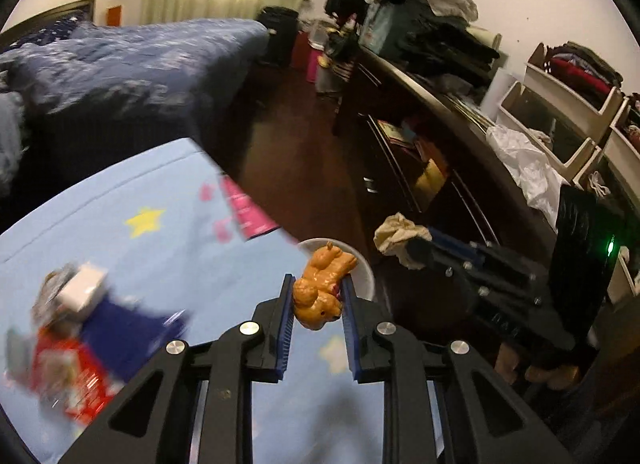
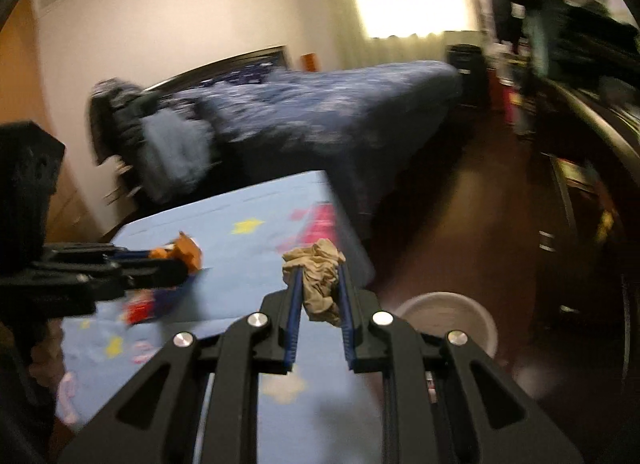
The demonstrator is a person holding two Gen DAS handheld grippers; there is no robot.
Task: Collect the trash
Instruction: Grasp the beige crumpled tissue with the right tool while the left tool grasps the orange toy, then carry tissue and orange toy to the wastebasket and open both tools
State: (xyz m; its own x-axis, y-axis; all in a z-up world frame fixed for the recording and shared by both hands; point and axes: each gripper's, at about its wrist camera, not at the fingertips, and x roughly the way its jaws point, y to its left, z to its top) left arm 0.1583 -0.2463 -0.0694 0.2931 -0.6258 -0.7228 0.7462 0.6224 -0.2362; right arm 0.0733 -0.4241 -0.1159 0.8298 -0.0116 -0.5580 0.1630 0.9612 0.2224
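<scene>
Table [image 1: 168, 248]: light blue cloth with yellow stars, near left in both views.

Wrappers [image 1: 76, 328]: blurred heap of red, blue and white packets on the cloth, far left in the left wrist view.

Pink packet [image 1: 244, 208]: flat on the cloth at its far edge.

Left gripper [image 1: 318, 296]: jaws narrow, blue pads pressing both sides of a small orange-brown toy dog [image 1: 320, 284], held off the table at its right edge. In the right wrist view it enters from the left [image 2: 168, 260], the dog [image 2: 186, 254] at its tip above the cloth.

Bin [image 1: 360, 268]: round, white, on the dark floor just right of the table, partly behind the dog; in the right wrist view it sits below and right of the right gripper [image 2: 448, 320].

Right gripper [image 2: 318, 284]: jaws narrow, clamped on a crumpled beige paper wad [image 2: 318, 276], over the table's right edge near the bin. In the left wrist view it reaches in from the right [image 1: 416, 248], wad [image 1: 396, 236] at its tip.

Bed [image 1: 132, 64]: blue quilt, far left.

Dresser [image 1: 432, 112]: dark, piled with clothes, right.
</scene>
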